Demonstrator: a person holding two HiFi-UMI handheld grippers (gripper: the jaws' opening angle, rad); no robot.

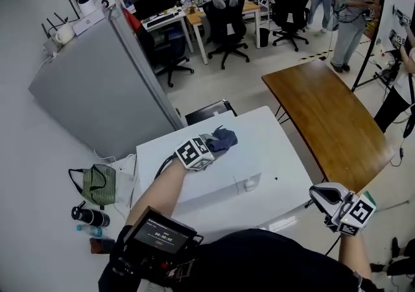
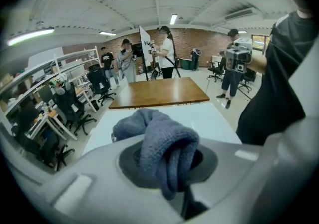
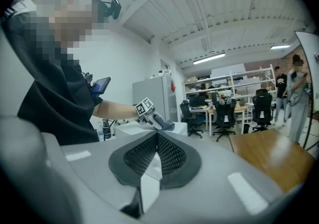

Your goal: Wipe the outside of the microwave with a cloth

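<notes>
White surface [image 1: 285,166] carries the microwave [image 1: 220,189]. Apparently on the microwave's top, the left gripper [image 1: 211,146] has its fingers clamped on a blue-grey cloth [image 1: 224,137]. Right of the microwave, the right gripper's [image 1: 322,196] fingers are closed, empty.

Microwave [image 1: 220,187] on table [image 1: 288,167], toward its left half. Cloth [image 1: 224,137] on top of microwave near its far edge, pinched in left gripper [image 1: 213,143]. Right gripper [image 1: 322,194] off table's near right corner, jaws closed together on nothing. Second table [image 1: 327,119] to the right and behind, just beside the first. Fridge [image 1: 97,89] to the left and behind. Bag [image 1: 98,183] and bottle [image 1: 89,217] on floor left of table, bottle nearer. Desks [image 1: 214,12] and chairs [image 1: 227,21] far behind. People [image 1: 350,15] at far right, beyond second table.
</notes>
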